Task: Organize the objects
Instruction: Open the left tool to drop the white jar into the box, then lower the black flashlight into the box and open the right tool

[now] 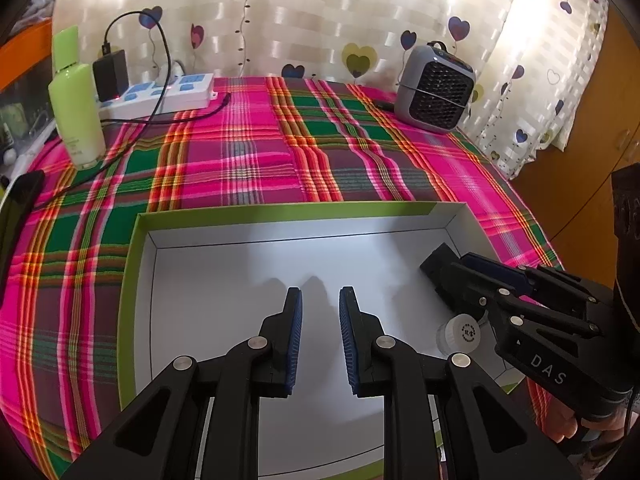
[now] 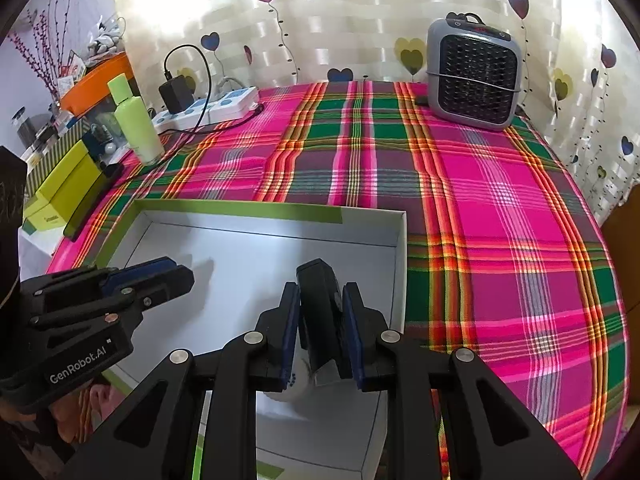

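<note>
A shallow white box with a green rim (image 1: 136, 264) (image 2: 240, 210) lies on the plaid cloth. My right gripper (image 2: 320, 332) is shut on a black flat object (image 2: 318, 304) and holds it over the box's right side; it also shows in the left wrist view (image 1: 442, 268). A small white-capped bottle (image 1: 460, 332) lies in the box under the right gripper; in the right wrist view only its white cap (image 2: 298, 380) shows. My left gripper (image 1: 320, 336) is open and empty over the box's middle; it also shows in the right wrist view (image 2: 176, 276).
A green lotion bottle (image 1: 76, 108) (image 2: 136, 124), a white power strip (image 1: 160, 96) (image 2: 212, 110) with a black charger and cable stand at the back left. A grey fan heater (image 1: 436, 92) (image 2: 474, 76) stands at the back right. A yellow-green box (image 2: 60, 196) sits off the left edge.
</note>
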Available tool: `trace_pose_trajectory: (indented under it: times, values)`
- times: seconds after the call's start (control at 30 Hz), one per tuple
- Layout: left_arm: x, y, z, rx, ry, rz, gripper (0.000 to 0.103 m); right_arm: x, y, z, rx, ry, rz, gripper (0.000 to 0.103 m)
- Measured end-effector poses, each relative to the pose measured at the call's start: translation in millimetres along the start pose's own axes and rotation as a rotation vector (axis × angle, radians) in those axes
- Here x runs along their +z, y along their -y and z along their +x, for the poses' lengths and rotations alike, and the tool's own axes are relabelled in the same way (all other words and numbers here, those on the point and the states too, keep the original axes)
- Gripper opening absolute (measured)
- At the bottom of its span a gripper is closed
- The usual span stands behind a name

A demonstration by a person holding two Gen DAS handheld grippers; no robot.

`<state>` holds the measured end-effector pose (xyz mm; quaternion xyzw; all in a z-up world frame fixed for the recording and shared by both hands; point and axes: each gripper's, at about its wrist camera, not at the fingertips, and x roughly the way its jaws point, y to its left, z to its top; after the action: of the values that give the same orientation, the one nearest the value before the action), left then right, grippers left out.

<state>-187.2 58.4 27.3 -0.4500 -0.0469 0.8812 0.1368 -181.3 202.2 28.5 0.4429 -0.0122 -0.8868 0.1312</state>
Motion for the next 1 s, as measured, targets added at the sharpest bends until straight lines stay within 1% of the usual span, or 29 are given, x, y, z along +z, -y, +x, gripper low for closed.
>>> trace_pose_trajectory:
  times: [0.23, 0.43, 0.7, 0.87, 1.0]
  values:
    - [-2, -2, -2, 0.001, 0.001, -0.007, 0.018, 1, -2, 2, -0.007, 0.0, -0.014, 0.023]
    - [-4, -2, -4, -0.002, 0.004, -0.01, 0.018, 1, 1, 0, -0.001, 0.004, 0.013, 0.023]
    - [-11, -3, -17, 0.008, 0.017, -0.019, 0.023, -4, -6, -11, -0.018, 0.041, -0.011, 0.023]
    - [-18, -1, -27, 0.027, 0.033, -0.013, 0.025, -8, -10, -18, -0.023, 0.057, -0.015, 0.023]
    - [-23, 4, -40, 0.058, 0.061, 0.003, 0.027, -13, -16, -26, -0.028, 0.07, -0.023, 0.023]
